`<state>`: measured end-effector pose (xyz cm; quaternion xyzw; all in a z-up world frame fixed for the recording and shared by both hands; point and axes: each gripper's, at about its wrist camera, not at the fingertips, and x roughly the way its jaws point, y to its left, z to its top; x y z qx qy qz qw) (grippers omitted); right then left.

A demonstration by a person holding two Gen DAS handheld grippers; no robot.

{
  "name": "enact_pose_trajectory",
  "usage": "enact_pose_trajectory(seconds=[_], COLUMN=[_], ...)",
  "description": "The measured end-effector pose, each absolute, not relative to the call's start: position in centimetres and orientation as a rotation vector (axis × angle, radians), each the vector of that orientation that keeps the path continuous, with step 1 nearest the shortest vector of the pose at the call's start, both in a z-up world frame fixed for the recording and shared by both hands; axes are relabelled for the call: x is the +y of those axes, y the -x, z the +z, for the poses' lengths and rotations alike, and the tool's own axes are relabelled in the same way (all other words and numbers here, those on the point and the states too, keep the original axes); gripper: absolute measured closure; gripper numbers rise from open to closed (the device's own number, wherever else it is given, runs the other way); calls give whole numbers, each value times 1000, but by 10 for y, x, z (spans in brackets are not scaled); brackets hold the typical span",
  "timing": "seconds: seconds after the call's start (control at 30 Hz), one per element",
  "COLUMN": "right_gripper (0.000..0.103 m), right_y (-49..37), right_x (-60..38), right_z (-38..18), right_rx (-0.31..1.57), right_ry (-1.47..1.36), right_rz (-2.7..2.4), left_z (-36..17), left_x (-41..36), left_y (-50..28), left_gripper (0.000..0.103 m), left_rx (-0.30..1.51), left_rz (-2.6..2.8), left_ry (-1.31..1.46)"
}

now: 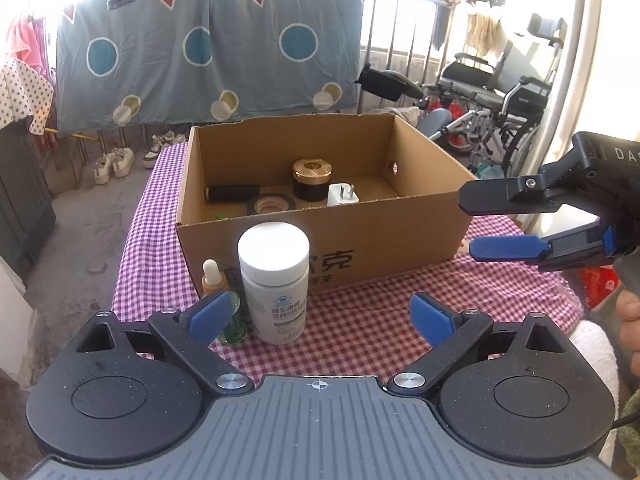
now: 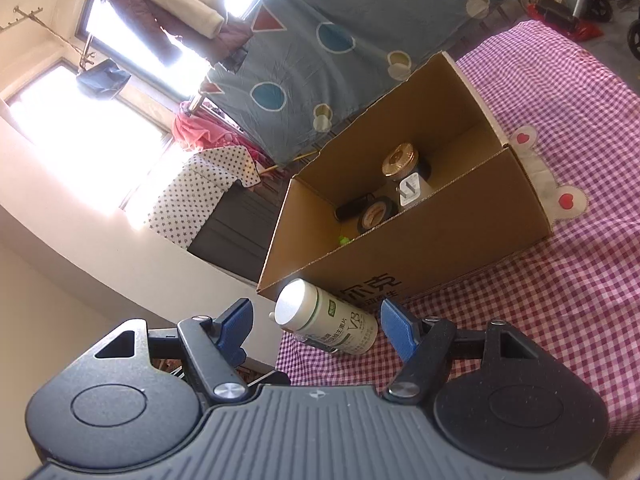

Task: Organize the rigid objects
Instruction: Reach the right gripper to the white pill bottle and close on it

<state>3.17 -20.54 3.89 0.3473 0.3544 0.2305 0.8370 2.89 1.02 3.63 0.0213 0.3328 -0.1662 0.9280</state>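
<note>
Left tongs (image 1: 320,316) stood wide, empty, white bottle (image 1: 274,280) at their 11 o'clock before the box (image 1: 360,248). Right tongs (image 2: 316,328) stood partly open, gripping nothing.

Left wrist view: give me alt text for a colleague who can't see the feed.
The open left gripper faces a white pill bottle standing on the checked tablecloth before a cardboard box. Two small dropper bottles stand left of it. The right gripper reaches in, empty.

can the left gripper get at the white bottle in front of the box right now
Probably yes. The left gripper is open, with the white bottle standing just ahead between its fingers; only the small dropper bottles crowd its left side.
</note>
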Motion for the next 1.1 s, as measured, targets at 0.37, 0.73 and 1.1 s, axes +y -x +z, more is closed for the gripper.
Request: enact_pose_trajectory(seconds=[0.37, 0.73, 1.1], right_gripper=[31, 47, 55], right_y=[-63, -112, -116], right_x=[-166, -133, -134], right_z=[32, 11, 0], right_rx=[789, 864, 899], right_ry=[-710, -716, -741], right_rz=[540, 579, 581], left_z=[24, 17, 12], left_x=[11, 9, 9], left_y=[-47, -76, -79], left_gripper=[19, 39, 44], left_rx=[588, 632, 677], left_rz=[-293, -271, -294], left_ry=[-121, -160, -116])
